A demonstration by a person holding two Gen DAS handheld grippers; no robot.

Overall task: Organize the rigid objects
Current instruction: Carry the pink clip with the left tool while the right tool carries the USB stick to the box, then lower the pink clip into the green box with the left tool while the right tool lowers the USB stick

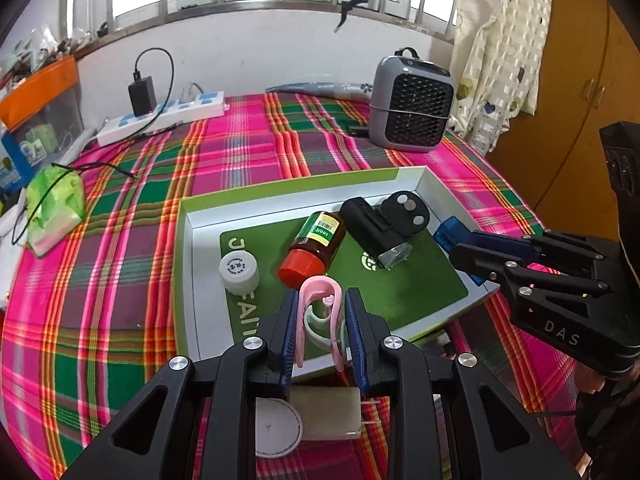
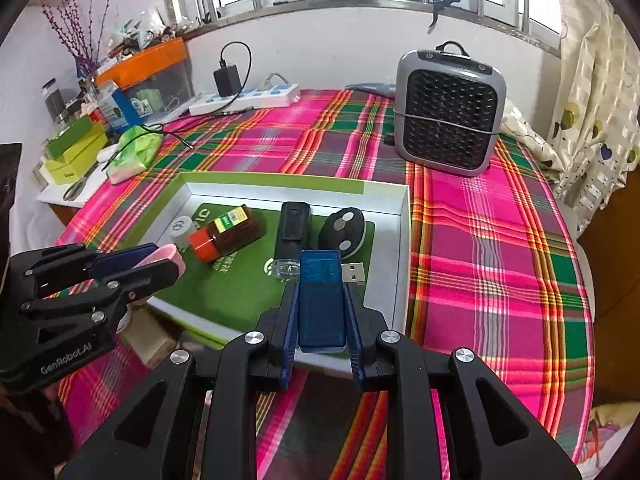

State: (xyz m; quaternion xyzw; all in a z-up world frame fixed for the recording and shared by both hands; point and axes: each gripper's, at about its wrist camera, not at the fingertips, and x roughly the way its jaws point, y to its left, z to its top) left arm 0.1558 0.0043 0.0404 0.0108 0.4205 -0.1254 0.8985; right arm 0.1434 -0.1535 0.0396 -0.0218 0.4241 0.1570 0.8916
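Now both grippers hang over the near edge of the shallow box (image 1: 188, 248), which lies on the worktop (image 1: 120, 280) with its pink and green checked cloth. The left gripper (image 1: 320, 320) has its jaws closed on a pink clip (image 1: 320, 304), which stands just over the near rim of the box. The right gripper (image 2: 320, 312) has its jaws closed on a blue USB device (image 2: 322, 300), whose metal plug points to the right, above the near right part of the box. Inside the box, on the green sheet, there lie a white cap (image 1: 239, 270), a brown bottle with red cap (image 1: 314, 248) on its side, a black bike light (image 1: 374, 232) and a black round fob (image 1: 406, 210); these fill the back and the middle, close to each other. The near part of the green sheet is open, on the left side and on the right side too. The walls of the box are low. Behind the box, near the far right corner, stands a grey fan heater (image 1: 412, 104), apart from the box. At the far left lie a white power strip (image 1: 160, 118) with a black charger and a green tissue pack (image 1: 54, 204), well apart from the box. Under the left gripper, in front of the box, a beige block (image 1: 326, 412) and a white round disc (image 1: 276, 428) lie on the cloth.
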